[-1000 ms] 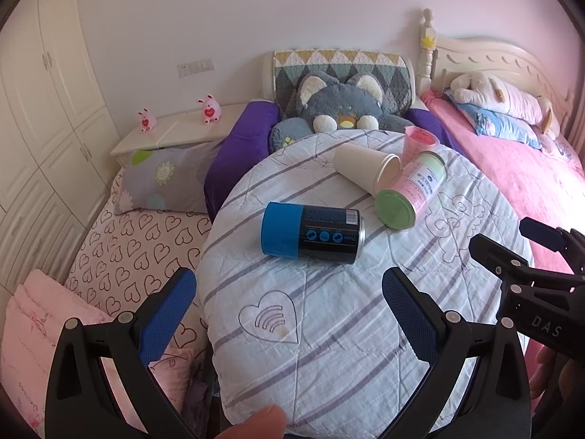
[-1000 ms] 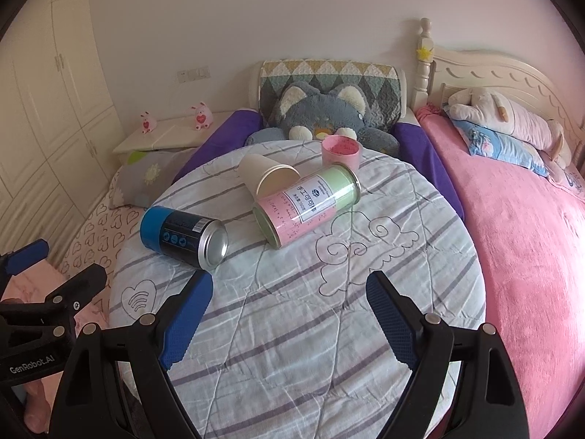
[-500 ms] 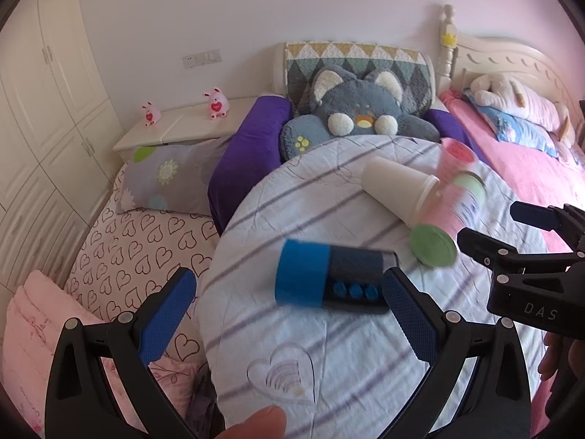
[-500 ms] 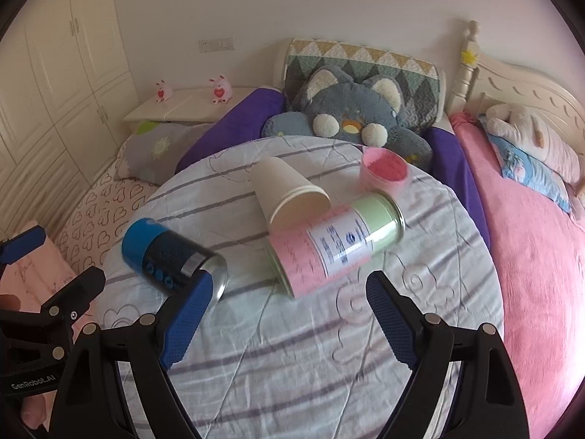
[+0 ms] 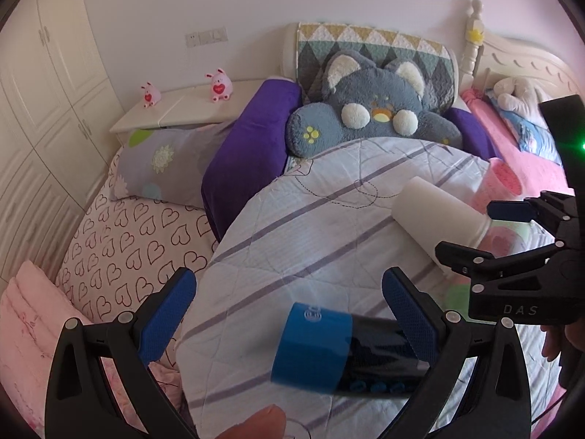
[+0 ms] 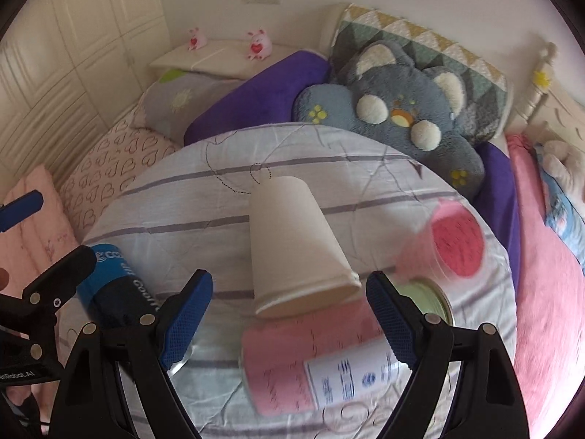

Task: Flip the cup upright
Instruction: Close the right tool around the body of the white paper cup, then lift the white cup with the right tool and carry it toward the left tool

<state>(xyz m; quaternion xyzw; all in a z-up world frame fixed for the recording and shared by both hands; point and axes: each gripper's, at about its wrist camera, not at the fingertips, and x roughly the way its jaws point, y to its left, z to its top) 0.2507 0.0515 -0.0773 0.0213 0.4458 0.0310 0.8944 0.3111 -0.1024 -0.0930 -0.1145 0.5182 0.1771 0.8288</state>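
Note:
A white paper cup (image 6: 292, 245) lies on its side on the round striped table (image 6: 175, 197), its mouth facing me and resting on a pink-and-green can (image 6: 329, 358). My right gripper (image 6: 289, 318) is open, its jaws standing either side of the cup's mouth. The cup also shows in the left wrist view (image 5: 438, 216). My left gripper (image 5: 289, 314) is open above a blue-and-black can (image 5: 340, 351) lying on its side. The right gripper (image 5: 508, 234) shows at the right of the left wrist view.
A pink cup (image 6: 449, 245) stands behind the pink-and-green can. A grey cat cushion (image 6: 395, 113) and a purple pillow (image 6: 256, 98) lie beyond the table. A bed with a pink blanket (image 6: 544, 292) is on the right; white wardrobes (image 6: 73, 55) are on the left.
Both grippers have moved forward and lower over the table. The white cup now sits between the right jaws, and the blue can sits under the left gripper. Both stay open.

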